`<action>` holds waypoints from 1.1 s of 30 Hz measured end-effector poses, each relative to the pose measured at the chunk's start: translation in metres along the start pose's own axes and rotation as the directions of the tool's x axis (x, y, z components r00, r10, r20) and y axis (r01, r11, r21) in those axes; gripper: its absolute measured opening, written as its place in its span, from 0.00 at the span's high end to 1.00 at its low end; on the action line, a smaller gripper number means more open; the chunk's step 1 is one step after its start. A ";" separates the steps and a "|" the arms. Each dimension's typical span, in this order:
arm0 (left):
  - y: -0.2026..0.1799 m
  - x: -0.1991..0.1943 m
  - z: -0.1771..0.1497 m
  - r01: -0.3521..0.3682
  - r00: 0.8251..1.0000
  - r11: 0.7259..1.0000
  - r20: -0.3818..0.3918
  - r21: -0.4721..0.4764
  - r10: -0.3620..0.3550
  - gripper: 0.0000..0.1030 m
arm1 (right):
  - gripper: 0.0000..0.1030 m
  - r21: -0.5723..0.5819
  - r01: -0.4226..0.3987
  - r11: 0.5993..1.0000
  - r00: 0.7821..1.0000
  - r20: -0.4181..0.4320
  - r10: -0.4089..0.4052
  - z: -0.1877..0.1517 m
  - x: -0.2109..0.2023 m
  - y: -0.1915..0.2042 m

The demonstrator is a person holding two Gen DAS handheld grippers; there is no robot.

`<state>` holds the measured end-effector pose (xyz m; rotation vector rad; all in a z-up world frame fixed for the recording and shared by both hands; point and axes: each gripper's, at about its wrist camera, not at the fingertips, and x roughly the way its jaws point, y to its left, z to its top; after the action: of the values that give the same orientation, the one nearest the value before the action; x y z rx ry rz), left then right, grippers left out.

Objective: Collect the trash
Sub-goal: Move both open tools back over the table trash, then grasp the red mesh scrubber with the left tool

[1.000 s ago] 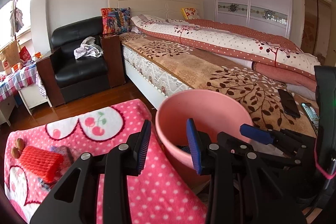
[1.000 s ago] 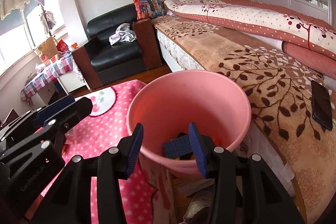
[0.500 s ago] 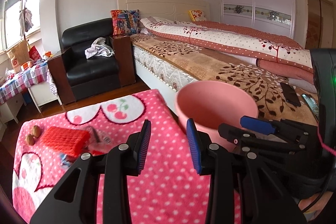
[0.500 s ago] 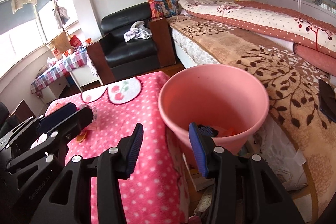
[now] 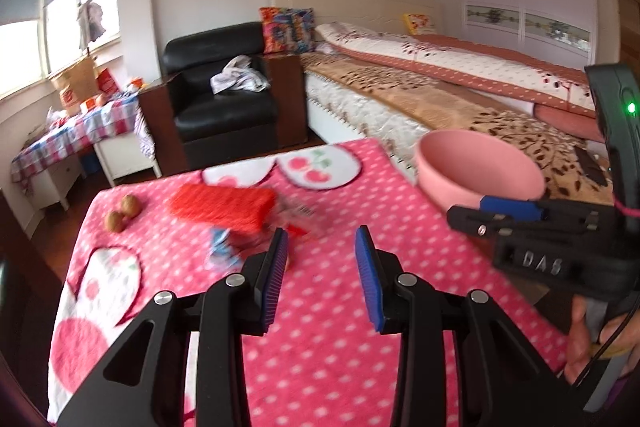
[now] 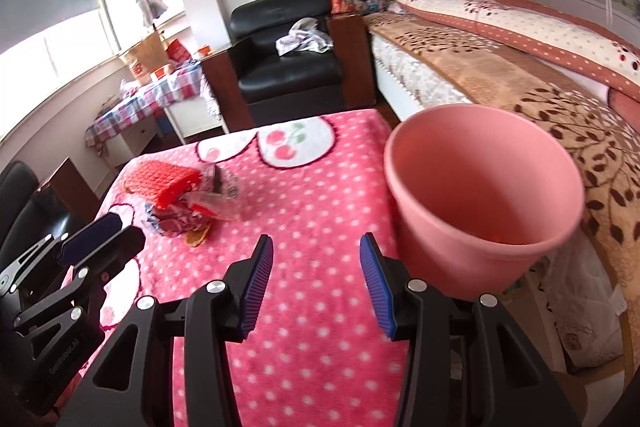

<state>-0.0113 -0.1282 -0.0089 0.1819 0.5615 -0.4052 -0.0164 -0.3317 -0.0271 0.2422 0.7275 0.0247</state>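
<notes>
Trash [image 6: 192, 205] now close ahead on pink cloth [image 6: 320, 211], pink bucket [image 6: 480, 203] off right; left gripper [image 5: 322, 281] and right gripper [image 6: 316, 285] both apart, empty, ready to grab.

Bare blanket [image 6: 320, 219] lies between wrappers [image 6: 200, 207] and bucket [image 6: 480, 195].

Pink bucket [image 6: 484, 195], (white-dotted) pink cloth [image 6: 320, 291]

Left gripper [image 5: 321, 269], right gripper [image 6: 316, 273]: black frames, blue ribbed pads, silver screws, green light.
</notes>
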 end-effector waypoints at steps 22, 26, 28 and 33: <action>0.106 0.012 0.025 -0.097 0.995 0.976 -0.038 -0.196 0.091 0.66 | 0.52 -0.067 -0.168 0.984 0.984 -0.070 0.163 0.038 0.079 0.082; 0.112 0.019 0.038 -0.070 0.998 0.974 -0.011 -0.217 0.069 0.66 | 0.52 -0.071 -0.161 0.984 0.985 -0.074 0.155 0.039 0.085 0.082; 0.117 0.031 0.042 -0.057 0.998 0.970 -0.034 -0.235 0.050 0.66 | 0.52 -0.065 -0.157 0.985 0.985 -0.080 0.152 0.039 0.088 0.080; 0.128 0.061 0.048 -0.017 0.996 0.959 -0.092 -0.284 -0.010 0.66 | 0.52 -0.048 -0.139 0.989 0.988 -0.079 0.135 0.039 0.092 0.071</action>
<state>0.1123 -0.0448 0.0051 -0.0757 0.7038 -0.3089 0.0826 -0.2611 -0.0425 0.2408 0.7835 0.1849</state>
